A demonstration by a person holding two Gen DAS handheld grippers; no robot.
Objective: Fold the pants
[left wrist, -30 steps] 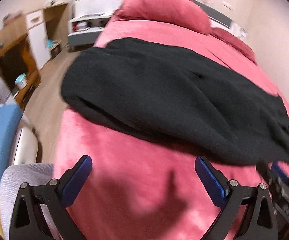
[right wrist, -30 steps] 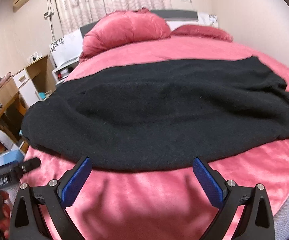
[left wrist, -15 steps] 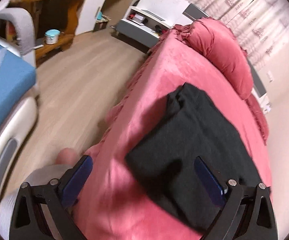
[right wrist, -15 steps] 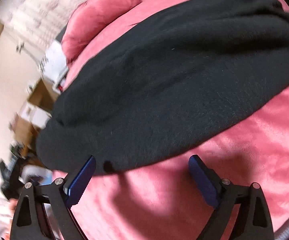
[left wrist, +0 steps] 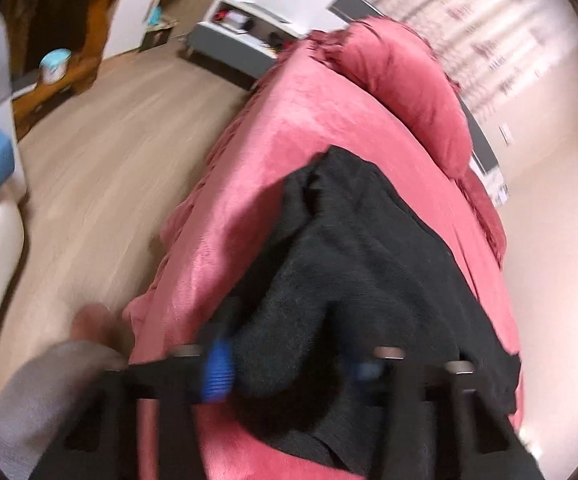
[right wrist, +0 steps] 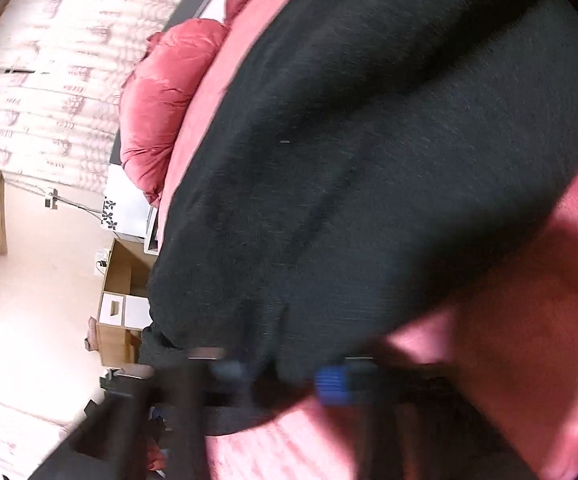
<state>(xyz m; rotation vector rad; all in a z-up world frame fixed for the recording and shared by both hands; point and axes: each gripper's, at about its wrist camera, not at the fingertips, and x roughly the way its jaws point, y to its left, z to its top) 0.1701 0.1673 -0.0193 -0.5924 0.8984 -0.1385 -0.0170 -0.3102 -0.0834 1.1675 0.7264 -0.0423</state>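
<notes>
Black pants point(left wrist: 369, 264) lie across a bed with a pink cover point(left wrist: 289, 136). In the left wrist view my left gripper point(left wrist: 289, 372) has its blue pads at either side of a bunched edge of the pants near the bed's near corner, jaws narrowed around the cloth; the frame is blurred. In the right wrist view the pants point(right wrist: 389, 140) fill most of the frame, and my right gripper point(right wrist: 277, 376) has its blue pads close around the pants' near edge, also blurred.
A pink pillow point(left wrist: 405, 80) lies at the head of the bed. Wooden floor point(left wrist: 101, 160) runs along the bed's left side, with a white cabinet point(left wrist: 257, 28) and a desk point(left wrist: 61, 40) beyond. A grey-sleeved arm point(left wrist: 37, 400) is at lower left.
Both grippers moved in onto the near edge of the pants and their jaws narrowed from wide open to closing around the cloth. Both views tilted and blurred.
</notes>
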